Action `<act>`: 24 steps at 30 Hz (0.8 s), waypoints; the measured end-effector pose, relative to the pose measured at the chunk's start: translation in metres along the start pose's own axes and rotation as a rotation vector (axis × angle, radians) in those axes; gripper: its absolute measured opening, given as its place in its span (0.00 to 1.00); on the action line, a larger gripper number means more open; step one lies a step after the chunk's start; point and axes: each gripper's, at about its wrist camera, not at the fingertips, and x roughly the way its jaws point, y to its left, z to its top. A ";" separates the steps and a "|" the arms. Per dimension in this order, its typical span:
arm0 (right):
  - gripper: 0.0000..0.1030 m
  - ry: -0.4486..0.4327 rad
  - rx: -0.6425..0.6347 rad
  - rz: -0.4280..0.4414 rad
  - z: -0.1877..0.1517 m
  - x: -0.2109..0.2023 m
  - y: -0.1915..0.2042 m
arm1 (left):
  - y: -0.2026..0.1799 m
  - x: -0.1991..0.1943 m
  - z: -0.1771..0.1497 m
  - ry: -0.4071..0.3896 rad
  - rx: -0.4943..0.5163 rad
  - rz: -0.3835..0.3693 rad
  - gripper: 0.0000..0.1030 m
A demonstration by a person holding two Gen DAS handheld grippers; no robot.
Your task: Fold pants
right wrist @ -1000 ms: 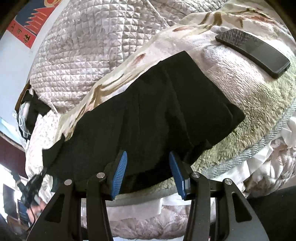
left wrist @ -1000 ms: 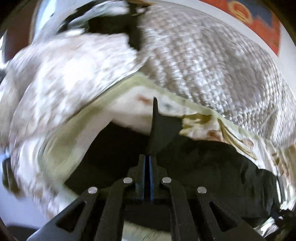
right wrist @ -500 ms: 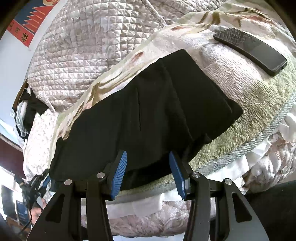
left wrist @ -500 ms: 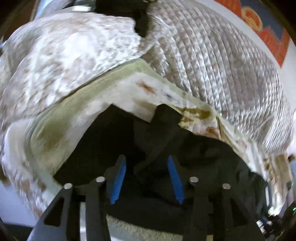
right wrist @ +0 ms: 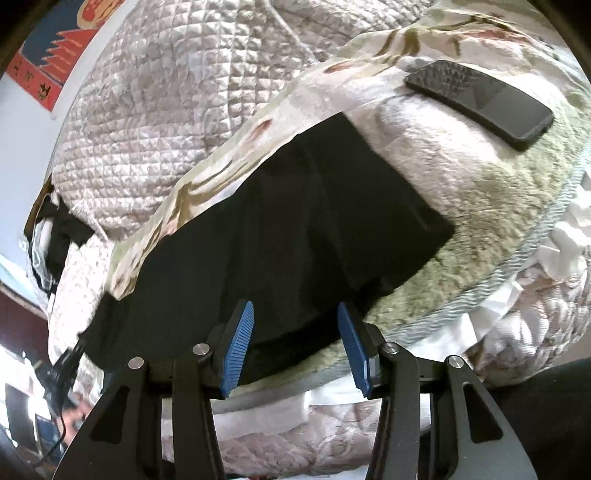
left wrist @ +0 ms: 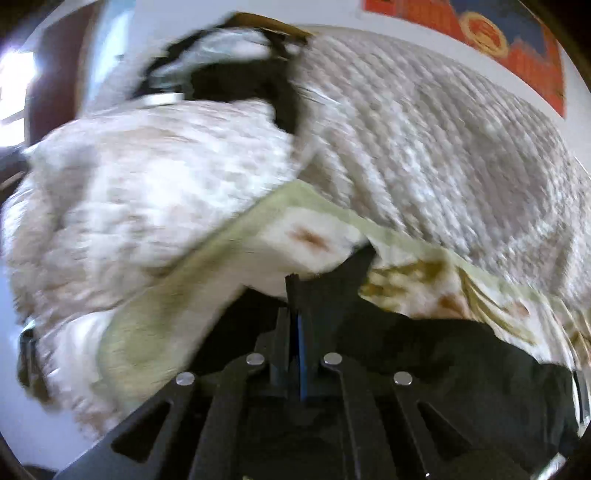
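Observation:
The black pants (right wrist: 295, 229) lie spread across a fleecy floral blanket (right wrist: 480, 229) on the bed. My right gripper (right wrist: 297, 343) hovers open over their near edge, with nothing pressed between its blue pads (right wrist: 240, 347). In the left wrist view my left gripper (left wrist: 295, 314) is shut on a fold of the pants (left wrist: 443, 362), and a small black tip of cloth pokes up past the fingertips. That view is blurred by motion. The pants' far left corner (right wrist: 99, 325) is drawn out towards a dark blurred shape at the left edge of the right wrist view.
A black phone (right wrist: 480, 103) lies on the blanket beyond the pants, to the right. A quilted pale bedspread (right wrist: 166, 110) is heaped behind. Dark clothes (right wrist: 59, 236) sit at the far left of the bed. A red and blue poster (left wrist: 480, 33) hangs on the wall.
The left gripper was shut on cloth, opened over the pants half a second ago, and has shut on a fold again. The pants' left end now lies flatter and more stretched. The right gripper stayed put.

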 end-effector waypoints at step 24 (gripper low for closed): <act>0.13 -0.076 0.125 0.000 0.023 0.019 -0.015 | 0.043 0.038 -0.017 0.186 -0.211 -0.066 0.05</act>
